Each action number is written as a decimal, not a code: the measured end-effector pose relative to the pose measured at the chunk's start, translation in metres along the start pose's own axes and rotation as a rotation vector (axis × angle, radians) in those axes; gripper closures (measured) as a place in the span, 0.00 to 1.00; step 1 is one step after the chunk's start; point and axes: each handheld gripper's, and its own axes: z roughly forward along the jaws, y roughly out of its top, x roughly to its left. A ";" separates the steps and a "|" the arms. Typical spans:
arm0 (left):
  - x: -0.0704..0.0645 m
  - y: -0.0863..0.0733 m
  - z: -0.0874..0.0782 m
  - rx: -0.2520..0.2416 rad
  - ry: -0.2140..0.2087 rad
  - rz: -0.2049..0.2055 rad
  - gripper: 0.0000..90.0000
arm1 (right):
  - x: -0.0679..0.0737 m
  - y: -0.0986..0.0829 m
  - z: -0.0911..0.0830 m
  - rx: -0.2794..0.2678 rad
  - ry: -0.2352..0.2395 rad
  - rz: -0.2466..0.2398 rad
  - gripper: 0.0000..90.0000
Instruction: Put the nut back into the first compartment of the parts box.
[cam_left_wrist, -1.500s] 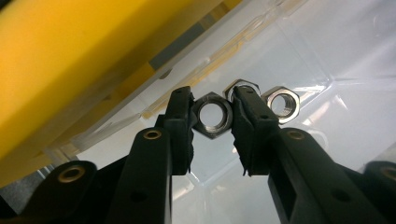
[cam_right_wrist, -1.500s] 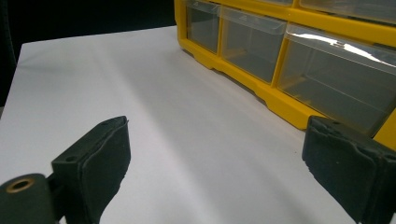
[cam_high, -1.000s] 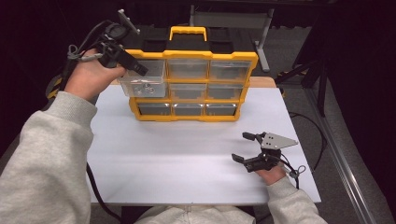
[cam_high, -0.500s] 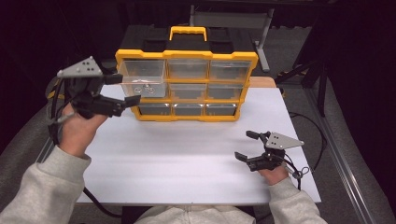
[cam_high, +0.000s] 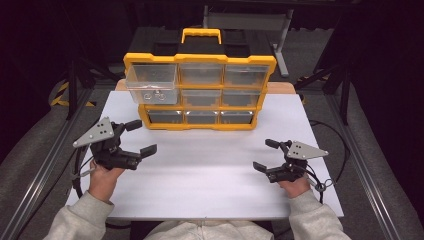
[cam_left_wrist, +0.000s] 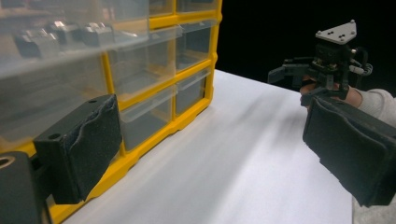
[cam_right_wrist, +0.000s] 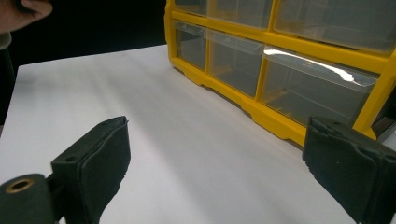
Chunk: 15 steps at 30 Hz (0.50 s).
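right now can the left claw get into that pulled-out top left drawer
Probably yes: the left claw is open and empty just below the pulled-out drawer, whose top stands open, and nothing lies between them.

White rectangular table (cam_high: 210, 175), seen from above, with a matte, unmarked top. A wooden edge strip shows along its far side, at 12 o'clock, to either side of the cabinet. Standing directly on the top, from the centre toward 12 o'clock, is a yellow drawer cabinet (cam_high: 200, 59) with a three-by-three bank of clear drawers and a yellow carry handle (cam_high: 201, 34) on its black top. The upper-left drawer (cam_high: 152, 85) projects forward over the table and holds small metal parts. The cabinet's yellow base rail rests flat on the white surface, as the gripper views confirm.
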 end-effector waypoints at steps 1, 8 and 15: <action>-0.001 -0.005 0.001 0.001 0.003 0.003 0.06 | 0.000 0.000 0.000 -0.001 0.000 0.001 0.09; -0.001 -0.033 0.012 0.022 0.034 0.024 0.05 | -0.001 0.001 -0.002 -0.011 -0.006 0.006 0.09; 0.002 -0.051 0.008 -0.005 0.032 -0.020 0.05 | -0.002 0.003 -0.006 -0.033 -0.001 0.006 0.09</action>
